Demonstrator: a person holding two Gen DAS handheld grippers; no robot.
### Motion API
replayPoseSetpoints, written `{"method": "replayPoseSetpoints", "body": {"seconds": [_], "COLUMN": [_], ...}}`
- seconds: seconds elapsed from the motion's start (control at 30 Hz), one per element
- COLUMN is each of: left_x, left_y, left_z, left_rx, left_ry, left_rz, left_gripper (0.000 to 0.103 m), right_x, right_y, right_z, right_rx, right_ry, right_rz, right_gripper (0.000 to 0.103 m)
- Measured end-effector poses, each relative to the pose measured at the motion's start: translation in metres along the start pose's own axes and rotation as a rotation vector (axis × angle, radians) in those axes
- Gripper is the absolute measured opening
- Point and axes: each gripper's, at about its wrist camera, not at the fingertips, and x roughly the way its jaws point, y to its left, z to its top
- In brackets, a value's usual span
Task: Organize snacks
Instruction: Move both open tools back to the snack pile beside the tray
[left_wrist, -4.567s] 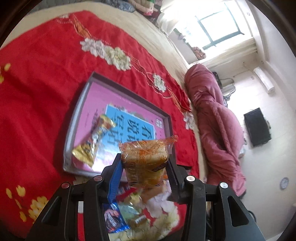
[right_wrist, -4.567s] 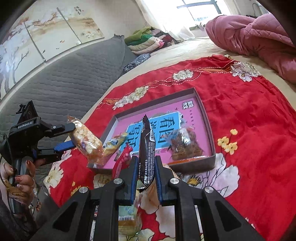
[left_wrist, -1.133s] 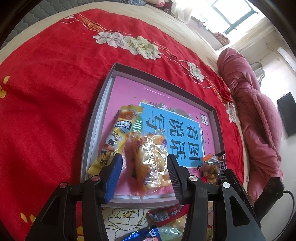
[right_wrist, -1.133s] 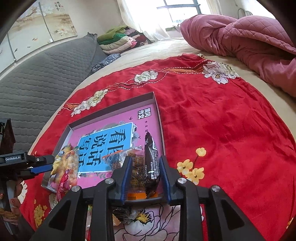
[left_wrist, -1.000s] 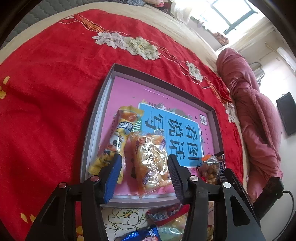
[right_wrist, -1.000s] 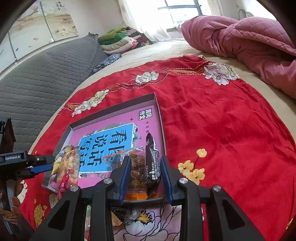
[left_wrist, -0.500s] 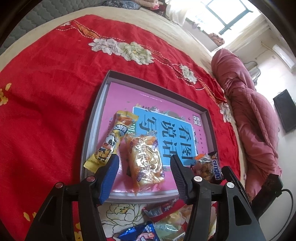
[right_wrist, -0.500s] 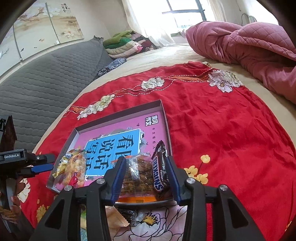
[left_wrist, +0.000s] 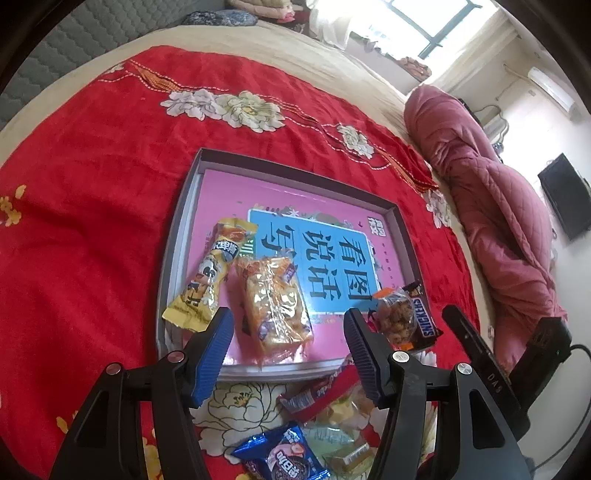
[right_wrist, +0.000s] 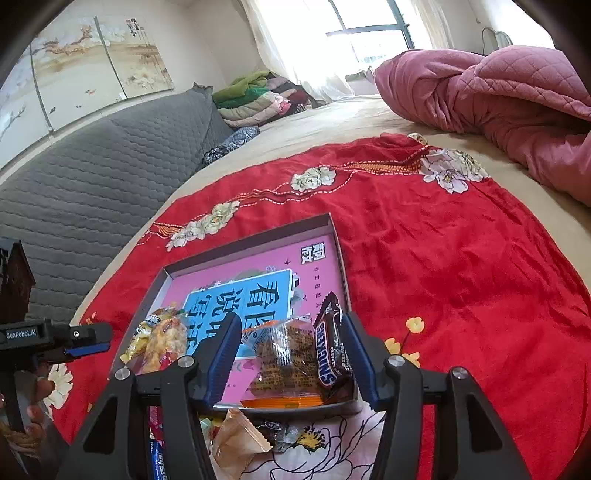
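You are looking at four snacks lying in the shallow grey box (left_wrist: 180, 236), whose pink floor carries a blue panel of Chinese characters. The clear-wrapped orange cracker pack (left_wrist: 275, 308) is lying near the box's near edge, just beside the yellow packet (left_wrist: 208, 280) with a cartoon figure, which is leaning toward the near left corner. At the near right corner, the Snickers bar (right_wrist: 330, 349) is resting against the right wall, touching the clear pack of brown biscuits (right_wrist: 286, 356) beside it. Your left gripper (left_wrist: 288, 345) is hovering over the near edge with its blue-padded jaws opening; the cracker pack is sitting between them, but the pads are standing clear of it. Your right gripper (right_wrist: 290, 350) is also opening, its jaws straddling the biscuits and the Snickers bar without pressing either. In front of the box, loose snacks are waiting on the red floral cloth (right_wrist: 461, 266): a blue packet (left_wrist: 282, 456), a red wrapper (left_wrist: 314, 393) and a tan pouch (right_wrist: 236, 439). The cloth is covering a beige bed (right_wrist: 354, 118), with a pink quilt (right_wrist: 498, 99) bunched at the far right edge and a grey padded headboard (right_wrist: 92, 173) along the left.
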Motion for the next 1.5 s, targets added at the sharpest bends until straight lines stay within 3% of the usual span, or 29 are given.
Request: {"method": "replayPoseSetpoints", "body": {"seconds": [0.1,0.77,1.5], "left_x": [-0.002,-0.015,-0.027], "left_y": [-0.002,-0.020,-0.025], "left_z": [-0.003,-0.025,-0.043], "left_rx": [0.010,0.111,0.204], "left_ry": [0.002,0.006,0.011], "left_rz": [0.000,0.020,0.036], "left_gripper": [0.064,0.064,0.064], "right_x": [-0.004,-0.038,-0.054], "right_y": [0.000,0.020,0.036], "right_z": [0.000,-0.015,-0.040], "right_rx": [0.003,-0.043,-0.028], "right_ry": [-0.009,-0.043,0.008], "right_rz": [0.005,-0.007,-0.023], "right_gripper": [0.062,0.074,0.075]}}
